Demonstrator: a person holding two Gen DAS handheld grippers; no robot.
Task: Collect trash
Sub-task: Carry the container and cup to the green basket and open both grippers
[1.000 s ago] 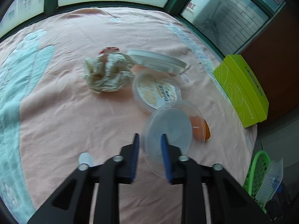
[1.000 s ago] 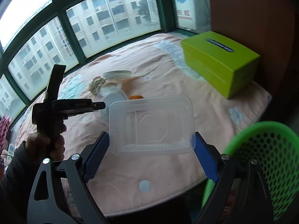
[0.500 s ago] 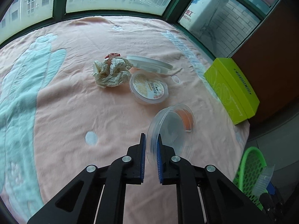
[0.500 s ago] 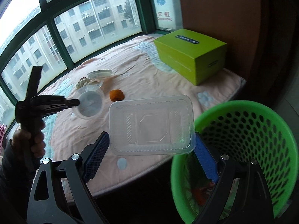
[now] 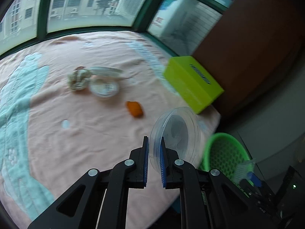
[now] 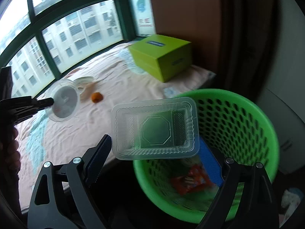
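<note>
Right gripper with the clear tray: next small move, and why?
Probably open the right gripper and let the clear rectangular tray drop. The tray is already held partly over the mouth of the green basket, which has a wrapper inside. Nudging slightly further over the rim first would be safer, since the tray's left end hangs outside the basket.

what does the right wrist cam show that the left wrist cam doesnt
Only the right wrist view shows the orange wrapper lying inside the green basket.

Only the left wrist view shows the crumpled paper and the labelled round lid.

Both show the round clear container in the left gripper, the rectangular clear tray in the right gripper, and the green box.
</note>
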